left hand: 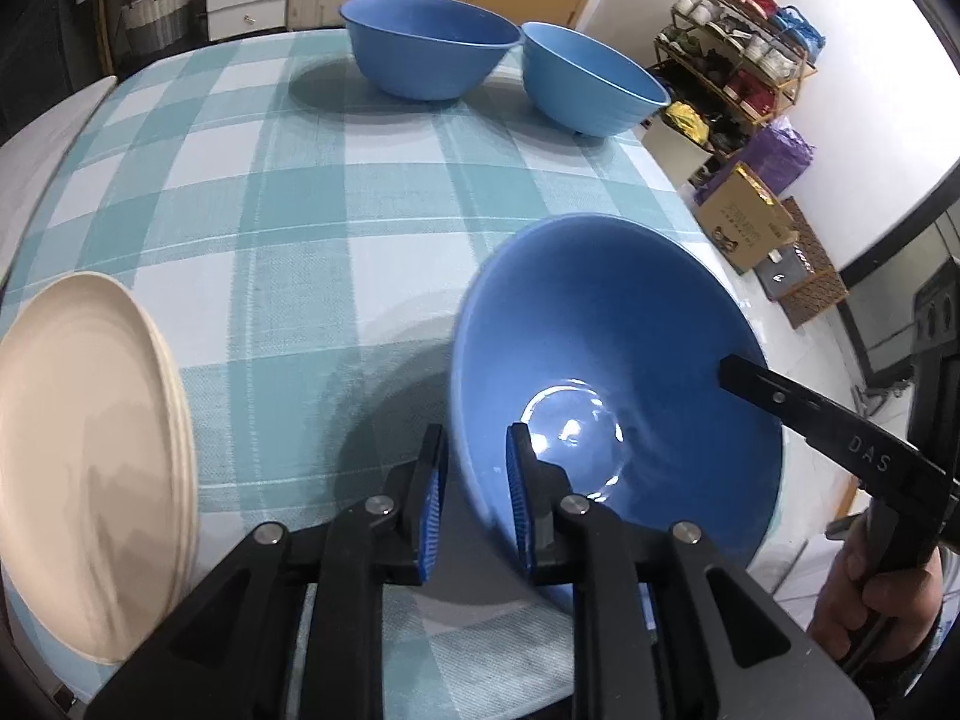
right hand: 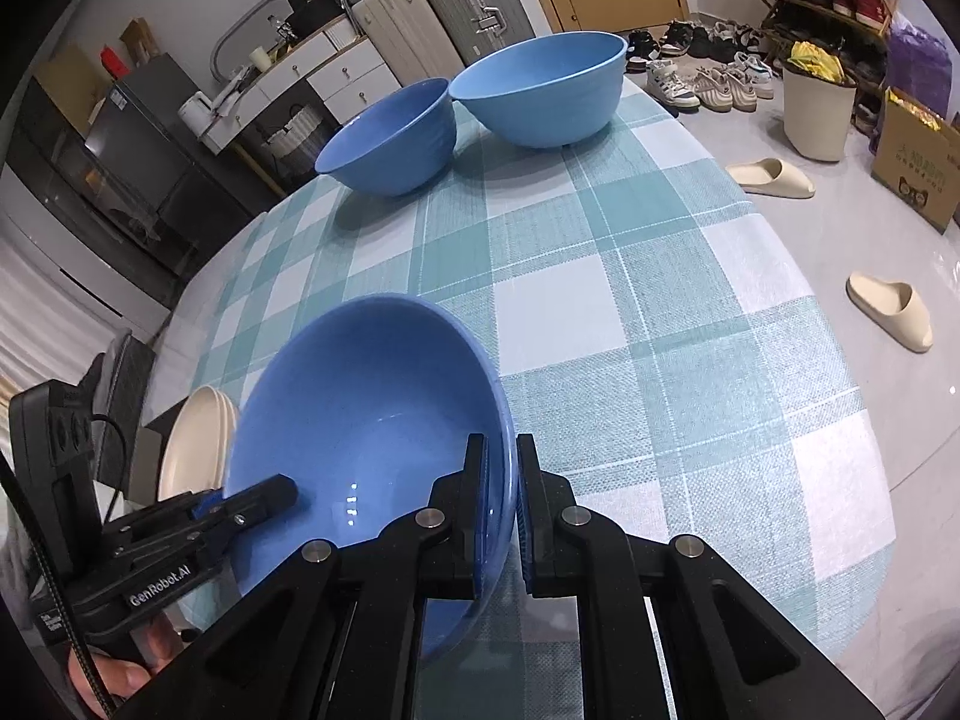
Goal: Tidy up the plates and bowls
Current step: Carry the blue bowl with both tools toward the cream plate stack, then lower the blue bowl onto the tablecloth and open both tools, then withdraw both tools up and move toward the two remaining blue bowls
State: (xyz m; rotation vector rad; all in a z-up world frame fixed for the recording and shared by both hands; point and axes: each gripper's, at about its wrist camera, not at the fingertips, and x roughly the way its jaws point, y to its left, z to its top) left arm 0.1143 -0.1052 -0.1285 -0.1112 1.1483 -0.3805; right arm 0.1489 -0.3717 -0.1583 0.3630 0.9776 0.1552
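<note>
Left gripper (left hand: 477,495) clamped on near blue bowl (left hand: 624,372), left rim; right gripper (right hand: 498,510) clamped on its right rim. Bowl tilted above checked table (left hand: 300,192). Cream plates (left hand: 84,450) left; two bowls (left hand: 429,45) far.

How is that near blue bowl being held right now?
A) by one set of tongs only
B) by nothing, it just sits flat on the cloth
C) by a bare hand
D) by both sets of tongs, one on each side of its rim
D: the left tongs straddle one side of the near bowl's rim, and the right tongs pinch the opposite side, holding it tilted.
</note>
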